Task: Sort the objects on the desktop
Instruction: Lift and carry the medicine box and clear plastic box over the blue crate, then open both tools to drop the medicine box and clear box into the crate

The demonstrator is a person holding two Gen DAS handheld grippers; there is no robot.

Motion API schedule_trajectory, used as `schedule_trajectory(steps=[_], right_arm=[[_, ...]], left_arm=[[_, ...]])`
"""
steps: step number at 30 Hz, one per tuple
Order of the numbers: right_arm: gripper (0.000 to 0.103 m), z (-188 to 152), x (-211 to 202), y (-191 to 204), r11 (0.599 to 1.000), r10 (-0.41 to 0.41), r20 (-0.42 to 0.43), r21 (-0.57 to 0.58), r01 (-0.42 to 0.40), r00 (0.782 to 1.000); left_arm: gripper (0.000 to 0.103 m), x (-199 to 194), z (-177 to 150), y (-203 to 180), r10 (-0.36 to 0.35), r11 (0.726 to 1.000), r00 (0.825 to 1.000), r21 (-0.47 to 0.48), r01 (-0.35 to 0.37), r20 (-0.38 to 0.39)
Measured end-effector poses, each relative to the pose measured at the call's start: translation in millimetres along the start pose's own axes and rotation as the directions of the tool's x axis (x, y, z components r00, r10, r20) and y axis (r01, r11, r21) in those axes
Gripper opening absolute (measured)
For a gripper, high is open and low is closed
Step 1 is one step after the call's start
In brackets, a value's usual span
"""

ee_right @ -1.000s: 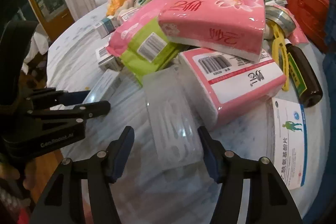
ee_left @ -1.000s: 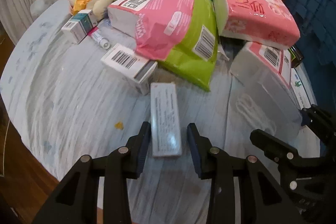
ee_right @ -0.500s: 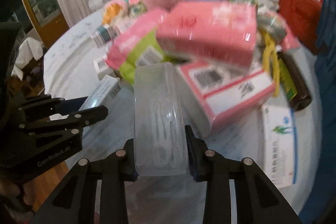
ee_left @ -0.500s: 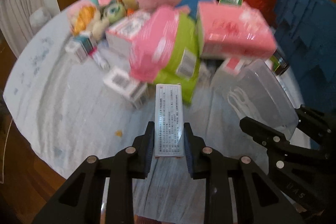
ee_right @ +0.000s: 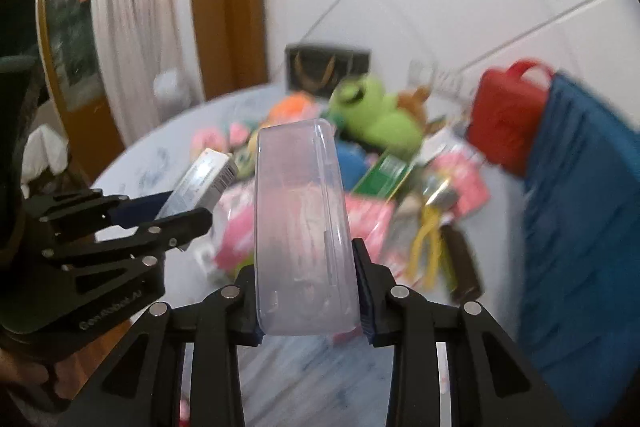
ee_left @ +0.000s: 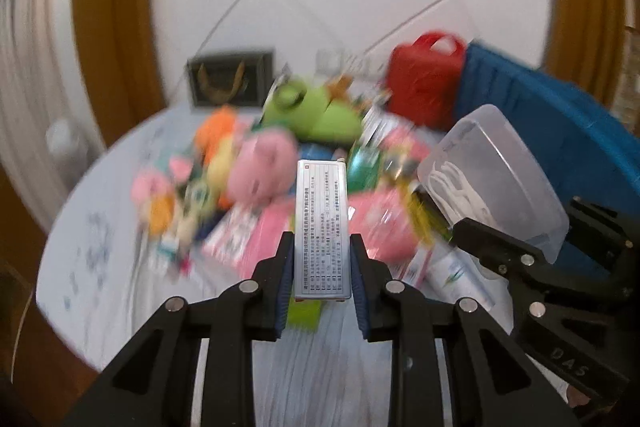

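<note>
The left gripper (ee_left: 322,281) is clenched on a narrow white medicine box (ee_left: 323,227), printed face toward the camera, held in the air above the round table (ee_left: 120,259) with its blurred heap of plush toys and pink packets. To its right, the right gripper (ee_right: 306,301) clasps a clear plastic lidded box (ee_right: 304,227), also lifted off the table, with the red basket (ee_right: 506,115) and blue crate (ee_right: 580,227) at the far right
</note>
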State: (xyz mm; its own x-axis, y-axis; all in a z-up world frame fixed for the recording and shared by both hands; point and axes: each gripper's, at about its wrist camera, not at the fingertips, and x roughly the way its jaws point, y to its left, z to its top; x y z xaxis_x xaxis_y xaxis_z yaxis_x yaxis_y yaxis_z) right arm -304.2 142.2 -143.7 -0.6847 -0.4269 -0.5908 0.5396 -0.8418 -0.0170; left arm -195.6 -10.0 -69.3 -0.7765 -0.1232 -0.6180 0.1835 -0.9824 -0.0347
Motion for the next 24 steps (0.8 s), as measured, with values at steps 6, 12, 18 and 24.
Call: schedule_trajectory(steps=[6,12,18,24], right_arm=[[0.034,40,-70,-22,0.976,-0.209,0.125,0.089,0.198,0.970],[0.034,50,-147,-70,0.900,-0.422,0.159,0.191,0.392,0.893],[0.034,41,-209,-165,0.815,-0.557,0.086,0.247,0.524,0.826],[0.034,15,-216,-272,0.834,-0.506,-0.071,0.213,0.508,0.860]], left_arm=[[0.026,-25,62,-36,-0.154,0.981,0.982,0.131,0.140,0.106],[0.026,-46,104,-115,-0.346,0.915,0.929,0.267,0.303,0.132],[0.026,-55,138,-225,-0.500,0.832,0.864,0.312,0.460,0.060],[0.026,-32,144,-332,-0.523,0.806,0.846,0.265,0.530,-0.102]])
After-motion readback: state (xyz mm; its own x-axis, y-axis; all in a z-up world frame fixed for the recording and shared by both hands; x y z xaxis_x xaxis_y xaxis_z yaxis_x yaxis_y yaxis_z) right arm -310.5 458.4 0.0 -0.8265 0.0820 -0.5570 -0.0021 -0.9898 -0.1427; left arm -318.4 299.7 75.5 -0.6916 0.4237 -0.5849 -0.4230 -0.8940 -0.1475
